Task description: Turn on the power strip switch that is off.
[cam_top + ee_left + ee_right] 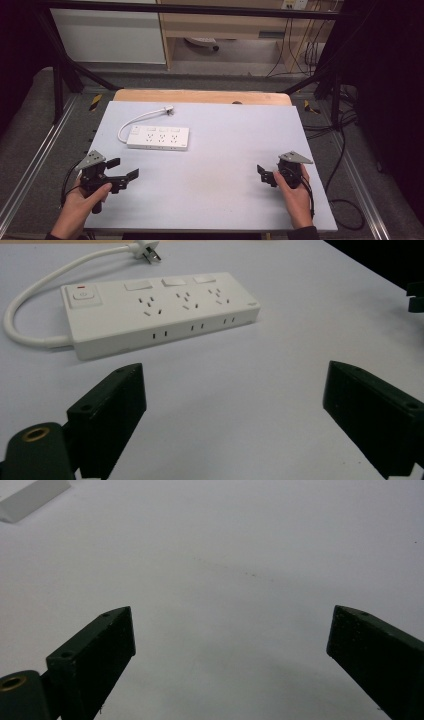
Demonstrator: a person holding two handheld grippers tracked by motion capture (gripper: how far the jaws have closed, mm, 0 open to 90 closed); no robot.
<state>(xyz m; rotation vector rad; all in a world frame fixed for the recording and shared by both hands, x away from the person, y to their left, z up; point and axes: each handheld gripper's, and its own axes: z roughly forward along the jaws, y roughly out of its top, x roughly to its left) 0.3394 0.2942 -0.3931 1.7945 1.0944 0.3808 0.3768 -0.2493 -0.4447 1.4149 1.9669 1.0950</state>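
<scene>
A white power strip [158, 137] lies flat on the pale table top [220, 150], left of centre. Its white cable [135, 120] loops off the left end and ends in a plug [168, 109] behind it. The left gripper view shows the power strip [160, 310] just ahead, with a red-marked switch [84, 295] and three socket groups. My left gripper [123, 168] is open near the front left corner, nothing between its jaws. My right gripper [265, 175] is open near the front right, over bare table. The right gripper view catches a corner of the power strip [30, 499] at top left.
A wooden board edge [200, 96] runs behind the table top. Black frame bars [60, 75] and loose cables [345, 150] lie around the table. Bare table surface stretches between the two grippers.
</scene>
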